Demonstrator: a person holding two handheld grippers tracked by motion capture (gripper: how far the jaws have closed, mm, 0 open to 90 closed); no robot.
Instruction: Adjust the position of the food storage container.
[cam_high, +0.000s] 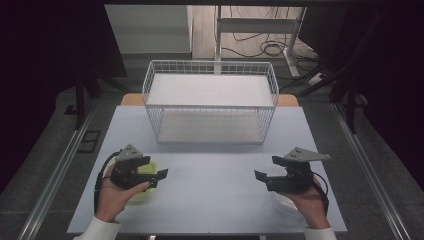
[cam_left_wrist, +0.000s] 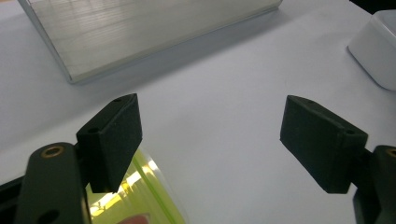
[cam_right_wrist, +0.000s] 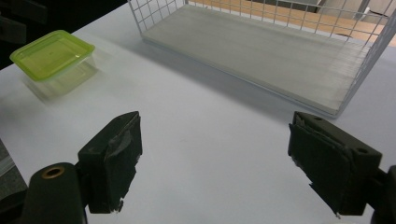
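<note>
A clear tub with a yellow-green lid sits at the table's front left, right under my left gripper. In the left gripper view that gripper is open with nothing between its jaws, and the green lid shows below the left jaw. A white tub lies at the front right, partly hidden under my right hand. My right gripper hovers over it, pointing left. In the right gripper view that gripper is open and empty, and the green-lidded tub stands far off at the upper left.
A white wire basket rack with two shelf boards stands at the middle back of the pale table. Its lower board lies ahead of the right gripper. The white tub shows at the left gripper view's right edge.
</note>
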